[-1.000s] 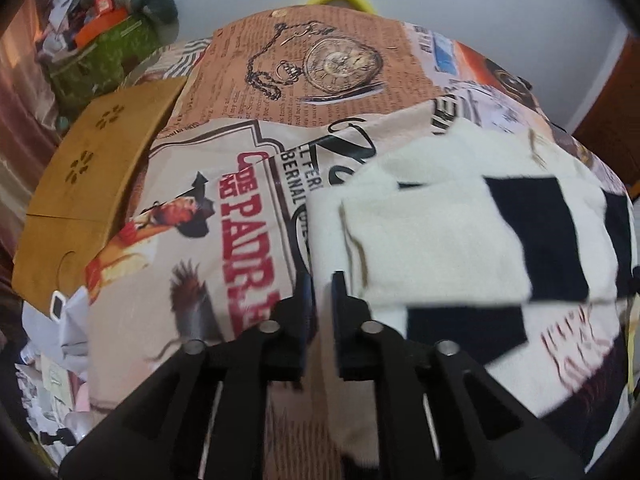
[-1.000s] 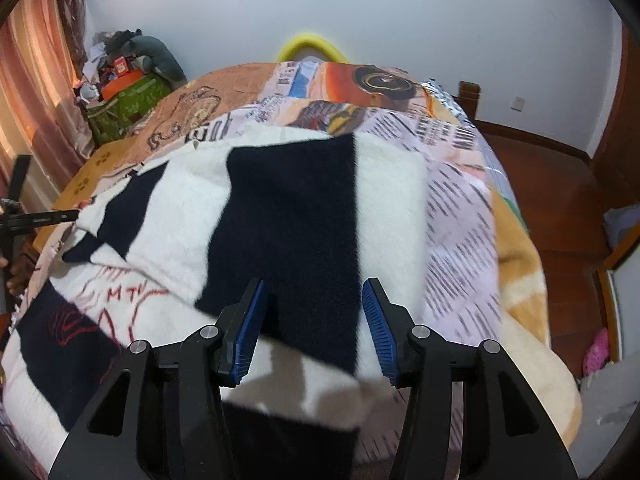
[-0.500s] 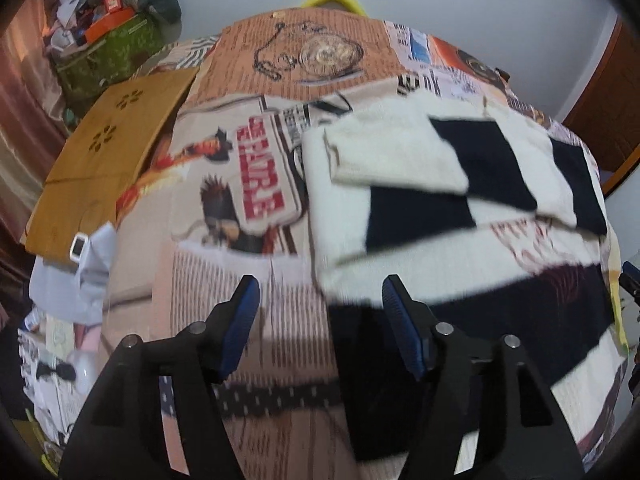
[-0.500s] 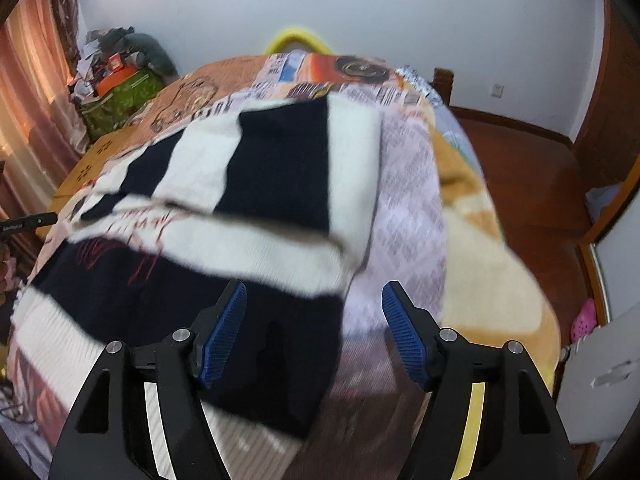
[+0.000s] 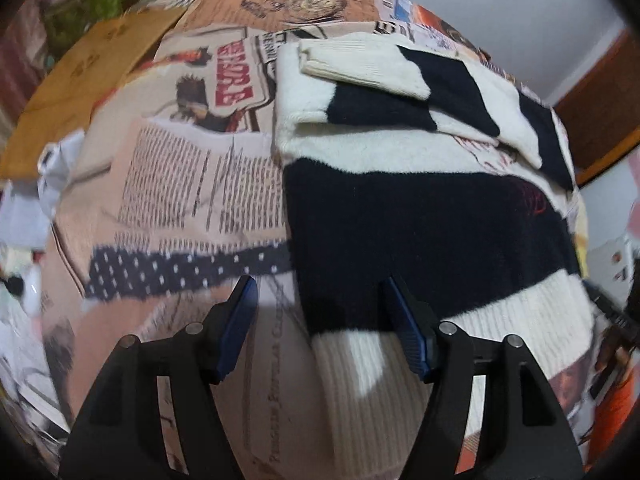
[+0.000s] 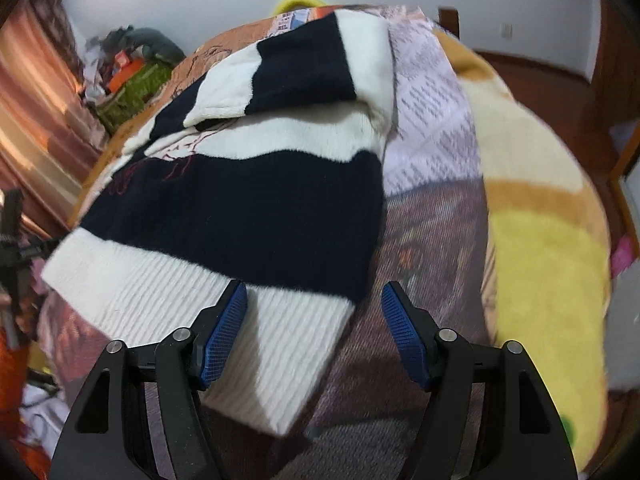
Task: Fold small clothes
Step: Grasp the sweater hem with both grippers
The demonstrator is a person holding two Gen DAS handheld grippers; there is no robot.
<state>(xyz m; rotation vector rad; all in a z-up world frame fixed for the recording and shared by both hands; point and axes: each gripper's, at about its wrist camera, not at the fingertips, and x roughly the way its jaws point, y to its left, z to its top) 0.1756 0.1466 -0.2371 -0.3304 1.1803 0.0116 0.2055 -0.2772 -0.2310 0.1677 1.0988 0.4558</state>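
Note:
A black-and-cream striped sweater (image 5: 420,232) lies flat on the bed, with both sleeves (image 5: 360,66) folded across its chest. My left gripper (image 5: 317,282) hangs open over the near left corner of the ribbed cream hem (image 5: 400,380), and the cloth's edge runs between its fingers untouched. In the right wrist view the same sweater (image 6: 240,208) fills the middle. My right gripper (image 6: 314,285) hovers over the hem's (image 6: 200,312) right corner. Its jaws are closing, with the corner below and between them and the pads clear of it.
The bed cover (image 5: 180,184) carries a newspaper print. A brown cardboard sheet (image 5: 92,80) and loose clutter lie off its left side. A yellow-and-cream blanket (image 6: 548,264) lies right of the sweater, with a green bag (image 6: 132,92) by the curtain and wooden floor (image 6: 540,80) beyond.
Both grippers have drawn back from the folded sleeves to the sweater's near hem. The left gripper has gone from nearly shut at the sweater's left edge to open.

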